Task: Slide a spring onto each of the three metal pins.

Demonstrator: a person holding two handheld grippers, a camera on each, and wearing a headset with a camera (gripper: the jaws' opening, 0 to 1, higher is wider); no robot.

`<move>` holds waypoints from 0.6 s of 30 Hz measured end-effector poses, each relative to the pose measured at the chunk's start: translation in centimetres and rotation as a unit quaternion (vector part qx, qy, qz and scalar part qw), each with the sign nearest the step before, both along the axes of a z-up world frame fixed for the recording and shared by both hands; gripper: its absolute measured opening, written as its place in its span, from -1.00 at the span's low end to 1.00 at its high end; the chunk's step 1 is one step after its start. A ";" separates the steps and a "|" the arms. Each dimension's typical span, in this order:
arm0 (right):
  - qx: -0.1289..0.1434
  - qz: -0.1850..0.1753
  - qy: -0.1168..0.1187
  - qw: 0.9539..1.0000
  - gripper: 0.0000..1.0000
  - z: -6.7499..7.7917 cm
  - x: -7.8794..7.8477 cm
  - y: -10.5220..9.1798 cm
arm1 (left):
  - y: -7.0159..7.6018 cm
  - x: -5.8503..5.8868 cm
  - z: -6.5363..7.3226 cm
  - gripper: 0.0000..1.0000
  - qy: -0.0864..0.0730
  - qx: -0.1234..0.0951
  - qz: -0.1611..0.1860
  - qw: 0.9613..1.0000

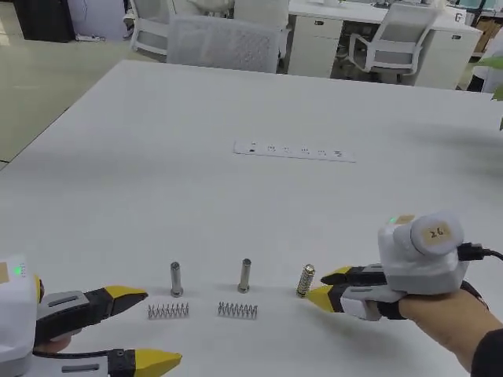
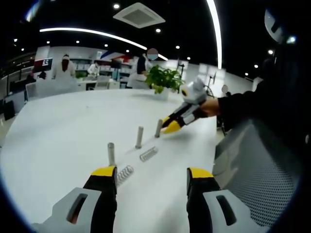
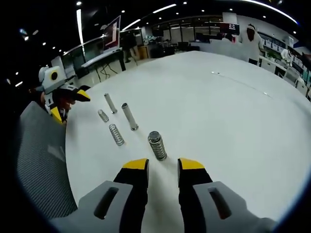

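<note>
Three metal pins stand upright in a row near the front edge of the white table (image 1: 118, 157). The right-hand pin (image 3: 154, 135) has a fitted spring (image 3: 158, 150) coiled around it. The middle pin (image 1: 245, 276) and the left pin (image 1: 175, 279) are bare. The left spring (image 1: 168, 311) lies flat just in front of the left pin, and the middle spring (image 1: 237, 310) lies flat just in front of the middle pin. My right claw (image 1: 324, 286) sits low by the table, its yellow tips a little apart and gripping nothing, with the right-hand pin just beyond them. My left claw (image 1: 159, 327) hangs near the left spring, jaws wide apart and empty. Farther back on the table lies a white power strip (image 1: 295, 151).
</note>
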State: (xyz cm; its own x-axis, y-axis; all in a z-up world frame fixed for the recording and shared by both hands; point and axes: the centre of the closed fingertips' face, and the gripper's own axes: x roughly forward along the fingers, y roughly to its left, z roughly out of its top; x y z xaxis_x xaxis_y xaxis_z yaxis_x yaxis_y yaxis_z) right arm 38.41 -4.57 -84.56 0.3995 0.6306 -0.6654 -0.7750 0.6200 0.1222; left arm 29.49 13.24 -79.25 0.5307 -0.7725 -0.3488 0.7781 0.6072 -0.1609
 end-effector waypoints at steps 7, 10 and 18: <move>-0.061 0.027 -0.007 0.998 -0.56 -0.1 -1.5 -0.4 | -0.1 0.0 0.0 0.04 0.000 -0.001 -0.002 1.000; -0.074 0.036 -0.009 0.997 -0.56 -0.1 -1.8 -0.2 | -0.1 -0.1 0.0 0.04 -0.001 0.000 -0.003 1.000; -0.087 0.040 -0.001 0.995 -0.56 0.0 -2.5 -0.1 | -0.1 -0.2 0.0 0.02 0.000 0.000 -0.005 1.000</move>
